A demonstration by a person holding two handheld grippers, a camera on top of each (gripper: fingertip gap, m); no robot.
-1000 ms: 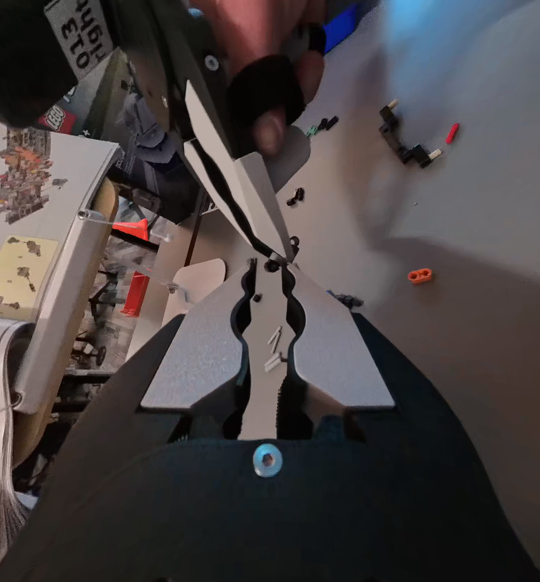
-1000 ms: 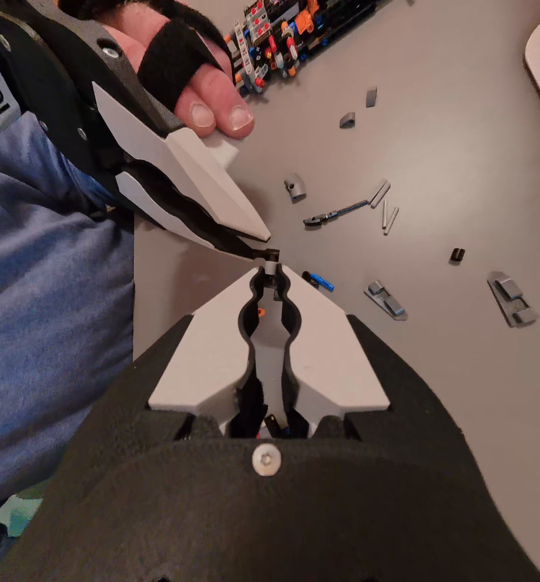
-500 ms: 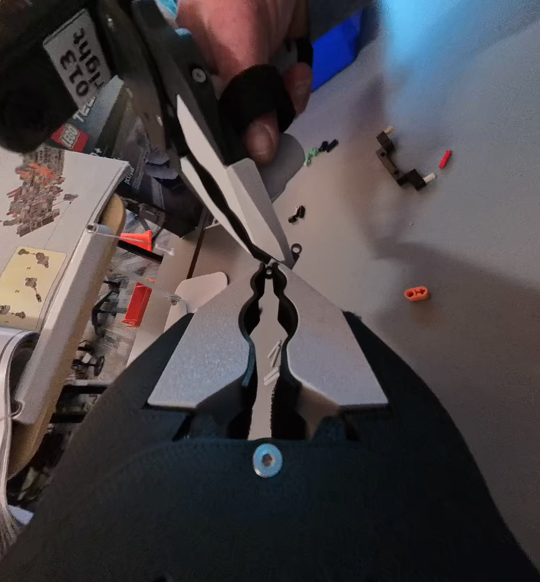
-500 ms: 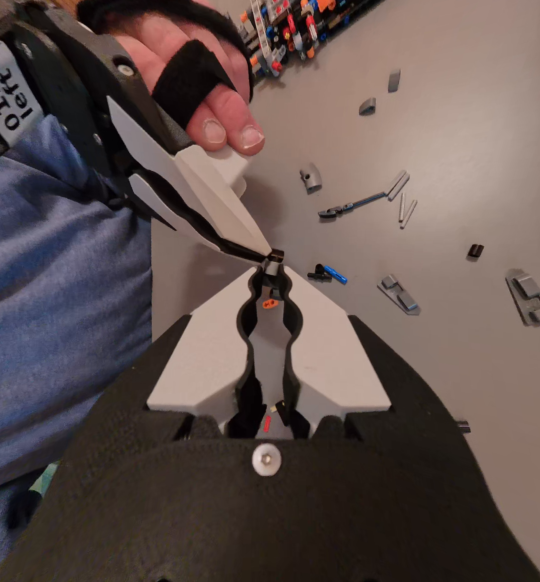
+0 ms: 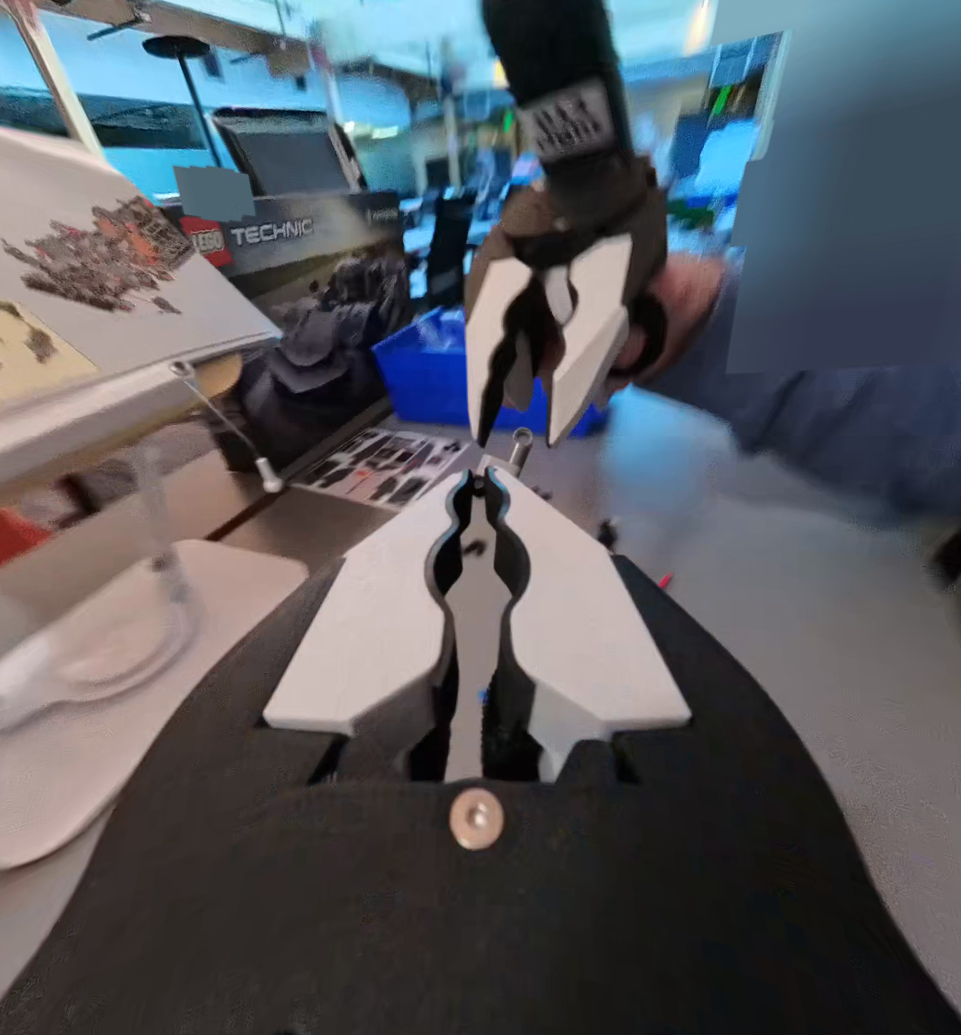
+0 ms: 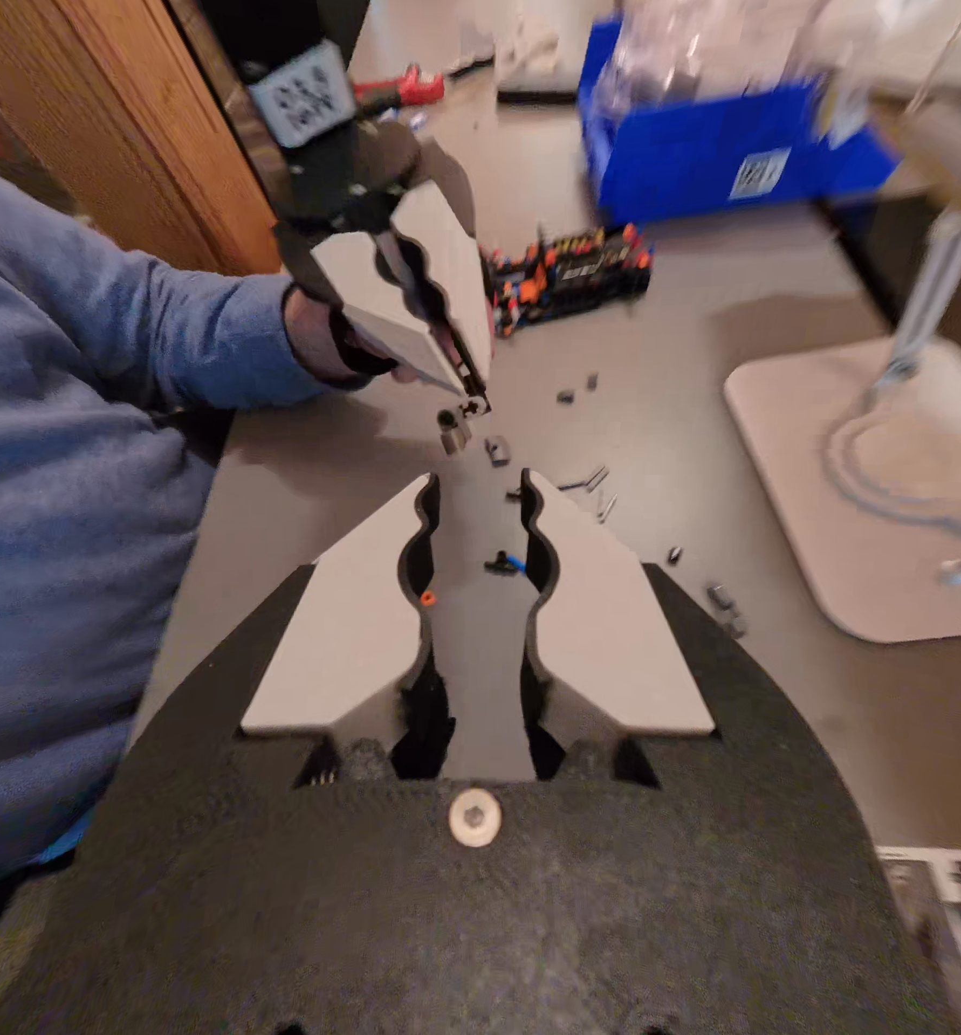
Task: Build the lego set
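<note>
My left gripper [image 6: 475, 395] pinches the small grey-and-black piece [image 6: 456, 428] (held midair); my right gripper [image 6: 478, 481] hangs released.

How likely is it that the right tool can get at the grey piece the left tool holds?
Probably yes: the right tool is open, and the grey piece sticks out of the shut left tool just ahead of it, nothing standing between them.
</note>
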